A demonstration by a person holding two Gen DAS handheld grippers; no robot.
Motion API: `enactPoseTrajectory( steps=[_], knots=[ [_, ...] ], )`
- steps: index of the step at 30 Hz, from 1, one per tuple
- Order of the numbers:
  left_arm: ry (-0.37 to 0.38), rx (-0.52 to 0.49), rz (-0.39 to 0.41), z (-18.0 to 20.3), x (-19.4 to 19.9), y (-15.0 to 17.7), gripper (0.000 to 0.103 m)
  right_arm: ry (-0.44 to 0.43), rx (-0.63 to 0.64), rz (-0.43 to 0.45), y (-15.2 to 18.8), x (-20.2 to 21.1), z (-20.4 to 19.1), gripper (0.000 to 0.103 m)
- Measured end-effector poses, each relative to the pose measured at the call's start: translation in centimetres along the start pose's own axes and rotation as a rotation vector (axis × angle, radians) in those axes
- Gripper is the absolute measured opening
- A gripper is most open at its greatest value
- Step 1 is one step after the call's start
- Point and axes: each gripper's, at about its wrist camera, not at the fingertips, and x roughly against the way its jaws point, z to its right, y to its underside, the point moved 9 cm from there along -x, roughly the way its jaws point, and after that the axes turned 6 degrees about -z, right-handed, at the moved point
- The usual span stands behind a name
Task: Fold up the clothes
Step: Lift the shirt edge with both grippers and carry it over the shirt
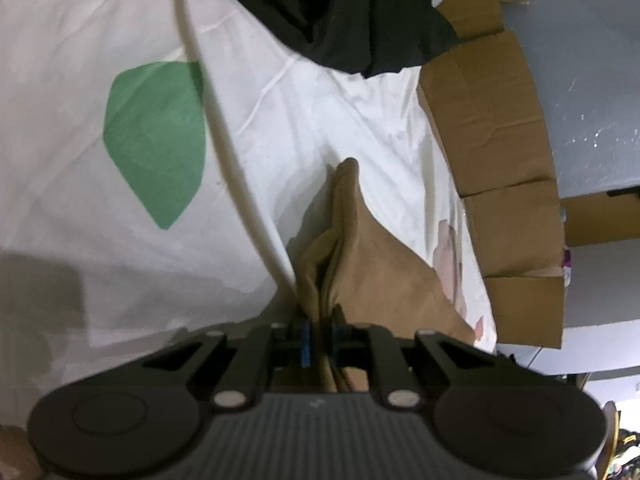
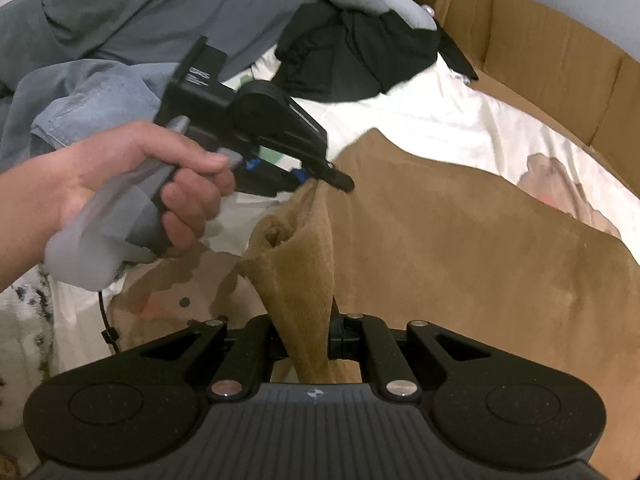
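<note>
Your left claw [image 2: 320,180] and right claw [image 2: 308,336] both pinch the brown cloth [image 2: 460,240], so keep both grips firm and draw that edge taut before folding.

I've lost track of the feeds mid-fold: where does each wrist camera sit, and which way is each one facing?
Left wrist: behind the left tool, facing down along it at the tan garment bunched between its shut fingers, on the white sheet; no hand shows.
Right wrist: behind the right tool, shut on the tan garment; the left hand and left tool show across it.
Shared: the garment, sheet, black clothing, cardboard.
</note>
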Motion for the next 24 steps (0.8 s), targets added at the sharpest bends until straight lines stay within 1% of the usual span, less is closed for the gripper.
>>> enactPoseTrajectory(
  steps=[3, 9, 12, 16, 19, 22, 24],
  knots=[
    [0.007, 0.002, 0.007, 0.3, 0.3, 0.1, 0.01, -0.013, 0.024, -0.021, -0.1, 0.1, 0.1, 0.004],
    [0.014, 0.01, 0.03, 1.7, 1.1, 0.3, 0.009, -0.066, 0.113, -0.052, -0.2, 1.0, 0.7, 0.004],
    [0.035, -0.001, 0.053, 3.2, 1.9, 0.7, 0.009, -0.1, 0.155, -0.054, -0.5, 1.9, 1.3, 0.004],
    [0.052, -0.018, 0.08, 5.9, 2.7, 1.3, 0.009, -0.165, 0.141, -0.052, -0.4, 3.5, 2.7, 0.004],
    [0.064, -0.025, 0.096, 8.0, 3.4, 2.0, 0.009, -0.186, 0.152, -0.015, 0.0, 4.8, 3.8, 0.004],
    [0.059, -0.072, 0.111, 10.2, 3.7, 2.6, 0.009, -0.233, 0.161, 0.037, 0.3, 6.0, 4.6, 0.004],
    [0.059, -0.096, 0.118, 11.5, 3.7, 2.9, 0.009, -0.243, 0.156, 0.061, 0.5, 6.5, 5.1, 0.004]
  ],
)
